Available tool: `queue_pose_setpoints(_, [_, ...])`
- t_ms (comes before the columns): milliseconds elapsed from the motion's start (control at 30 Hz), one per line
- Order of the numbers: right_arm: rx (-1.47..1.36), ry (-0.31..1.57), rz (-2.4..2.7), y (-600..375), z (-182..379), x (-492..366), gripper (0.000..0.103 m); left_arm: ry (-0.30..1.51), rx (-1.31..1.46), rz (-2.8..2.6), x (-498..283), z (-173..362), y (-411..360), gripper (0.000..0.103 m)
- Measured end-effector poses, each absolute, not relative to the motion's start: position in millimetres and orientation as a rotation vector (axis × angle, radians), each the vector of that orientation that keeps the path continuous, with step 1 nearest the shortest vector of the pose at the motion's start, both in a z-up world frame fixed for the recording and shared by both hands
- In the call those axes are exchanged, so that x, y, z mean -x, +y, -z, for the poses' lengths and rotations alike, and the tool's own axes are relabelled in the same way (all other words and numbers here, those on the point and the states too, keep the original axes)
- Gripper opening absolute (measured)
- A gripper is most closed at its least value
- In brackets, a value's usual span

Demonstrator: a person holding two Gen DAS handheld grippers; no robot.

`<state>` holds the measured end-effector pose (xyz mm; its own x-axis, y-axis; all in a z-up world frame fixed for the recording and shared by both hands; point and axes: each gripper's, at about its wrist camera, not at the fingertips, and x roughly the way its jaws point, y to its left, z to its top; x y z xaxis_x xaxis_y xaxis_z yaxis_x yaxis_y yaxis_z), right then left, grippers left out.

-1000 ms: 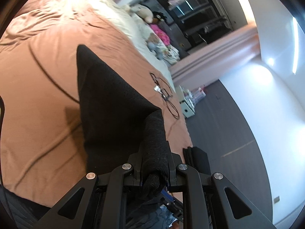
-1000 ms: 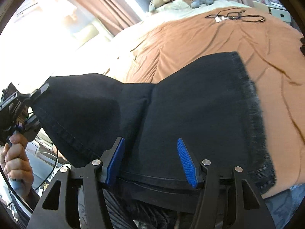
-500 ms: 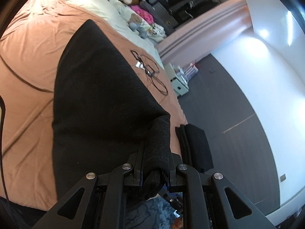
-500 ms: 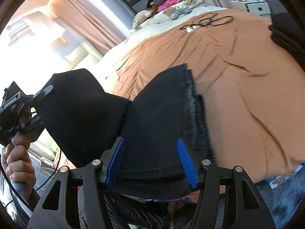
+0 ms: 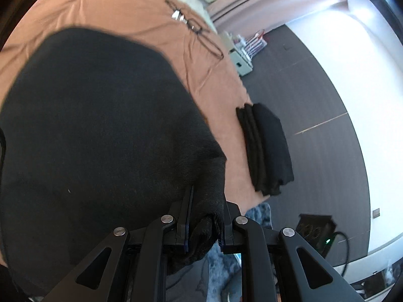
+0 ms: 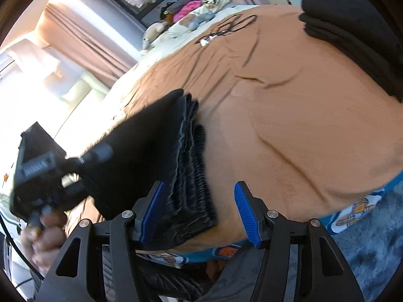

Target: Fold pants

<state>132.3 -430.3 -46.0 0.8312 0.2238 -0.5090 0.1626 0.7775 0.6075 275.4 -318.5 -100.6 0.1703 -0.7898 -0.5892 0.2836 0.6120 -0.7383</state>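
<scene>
The black pants (image 5: 100, 130) lie spread over the orange bedspread (image 5: 121, 7), filling the left of the left wrist view. My left gripper (image 5: 205, 222) is shut on a bunched edge of them. In the right wrist view the pants (image 6: 156, 141) are folded over, with their layered hems (image 6: 191, 176) stacked edge-on. My right gripper (image 6: 199, 214) is open. The hems lie between its blue pads (image 6: 245, 214), close to the left one and clear of the right. The left gripper (image 6: 85, 171) and the hand (image 6: 42, 239) holding it appear at the left, pinching the pants' corner.
A folded stack of black clothes (image 5: 267, 148) sits at the bed's right edge (image 6: 352, 37). A black cable (image 5: 196, 30) lies farther up the bed, with soft toys (image 6: 191, 12) beyond. Dark floor (image 5: 314, 88) and a power strip (image 5: 314, 229) lie beside the bed.
My left gripper has carried the pants' edge across and downward, laying one half over the other. In the right wrist view the wide panel has closed into a narrow stack of layers.
</scene>
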Motion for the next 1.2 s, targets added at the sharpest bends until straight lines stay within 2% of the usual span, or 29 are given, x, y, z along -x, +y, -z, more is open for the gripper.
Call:
queue_pose_setpoints(200, [-0.690,0.599,-0.035,-425,41,-124,0.056,1.159,0.510,0.837,-265,96,-311,0.016])
queue_pose_setpoints(667, [-0.709,0.591,-0.039,-437,42,-126,0.056,1.218,0.449,0.838,-267,117,-353,0.017])
queue_pose_setpoints(767, [-0.714,0.589,-0.032,-439,40,-123,0.056,1.252,0.439,0.846,-267,125,-352,0.028])
queue_pose_setpoints(833, [-0.712,0.589,-0.033,-438,39,-123,0.056,1.257,0.452,0.874,-265,124,-350,0.049])
queue_pose_setpoints(900, [-0.713,0.592,-0.041,-437,39,-124,0.056,1.256,0.471,0.892,-263,121,-345,0.060])
queue_pose_setpoints(1200, [-0.712,0.613,-0.119,-415,38,-142,0.056,1.197,0.498,0.804,-265,110,-285,0.061])
